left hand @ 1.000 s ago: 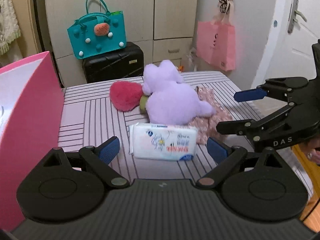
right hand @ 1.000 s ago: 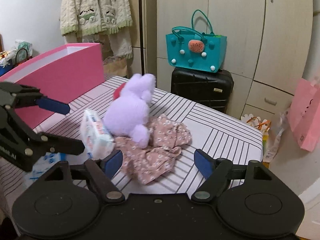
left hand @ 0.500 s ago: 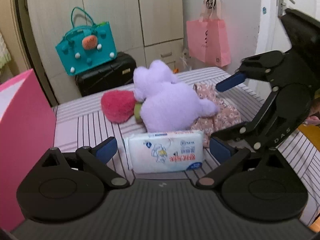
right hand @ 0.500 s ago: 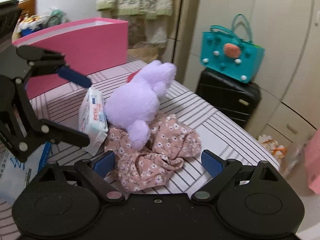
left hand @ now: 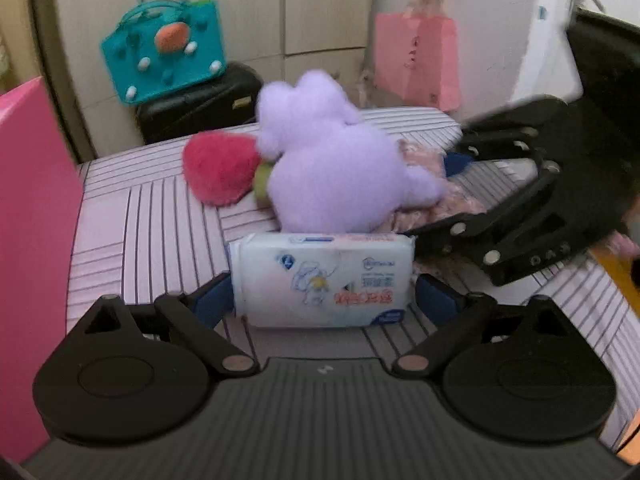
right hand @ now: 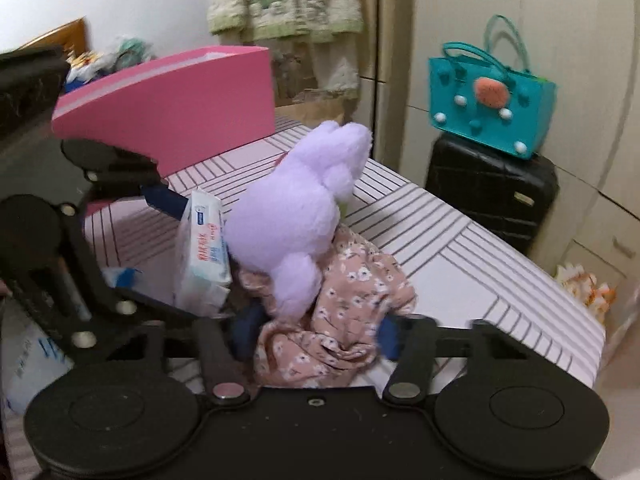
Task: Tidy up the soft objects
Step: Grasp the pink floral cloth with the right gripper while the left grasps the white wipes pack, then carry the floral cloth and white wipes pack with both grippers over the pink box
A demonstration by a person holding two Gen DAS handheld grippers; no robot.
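My left gripper (left hand: 322, 300) straddles the wipes pack (left hand: 324, 278), jaws spread at its 2 ends. The plush (right hand: 296, 220) behind the pack hides part of the cloth (right hand: 340, 320), which my open right gripper (right hand: 316, 334) brackets. The pink box's (right hand: 168, 100) contents are hidden.

Fuzzy plush bunny (left hand: 336, 172), glossy plastic wipes pack (left hand: 324, 280) — floral cloth (right hand: 344, 312), matt pink box (right hand: 176, 108)

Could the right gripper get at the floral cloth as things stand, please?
Probably yes: the right gripper is open around the floral cloth, though the purple plush lies on its far part.
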